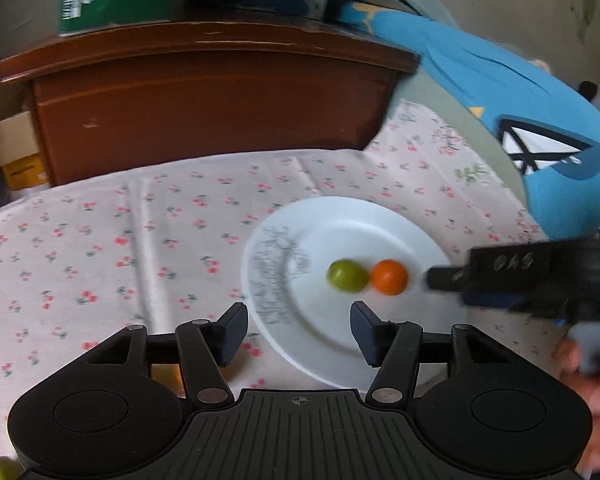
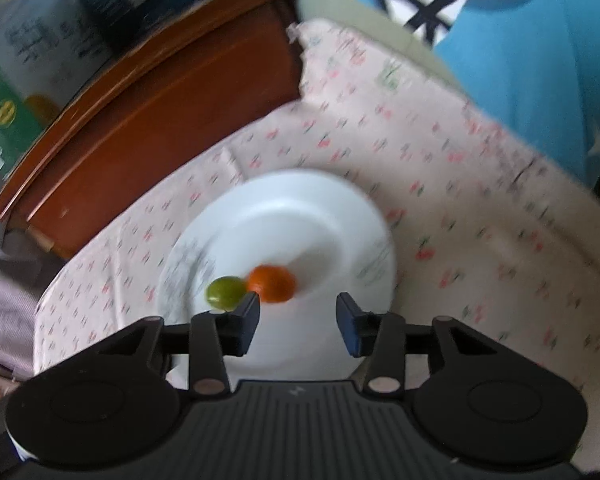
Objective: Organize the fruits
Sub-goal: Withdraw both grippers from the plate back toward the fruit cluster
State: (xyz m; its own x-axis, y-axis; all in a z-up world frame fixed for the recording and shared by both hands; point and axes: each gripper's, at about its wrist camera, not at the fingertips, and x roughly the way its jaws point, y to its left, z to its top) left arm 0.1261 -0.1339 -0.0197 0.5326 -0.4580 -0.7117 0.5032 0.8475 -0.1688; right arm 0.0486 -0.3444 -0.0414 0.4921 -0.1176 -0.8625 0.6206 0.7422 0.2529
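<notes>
Left wrist view: left hand-held gripper (image 1: 299,328) hangs released and empty above the near rim of the white plate (image 1: 296,312), where a green fruit (image 1: 347,275) touches an orange fruit (image 1: 389,277). Right wrist view: right hand-held gripper (image 2: 298,322) is released, empty, just beside both fruits.

A flowered cloth (image 1: 140,240) lies before a brown wooden headboard (image 1: 204,100), perhaps a bed's.

A round white plate (image 2: 284,208) on the cherry-print cloth (image 2: 440,184) holds a green fruit (image 2: 225,292) touching an orange fruit (image 2: 272,282); the right claw (image 2: 298,322) hangs open nearby.
</notes>
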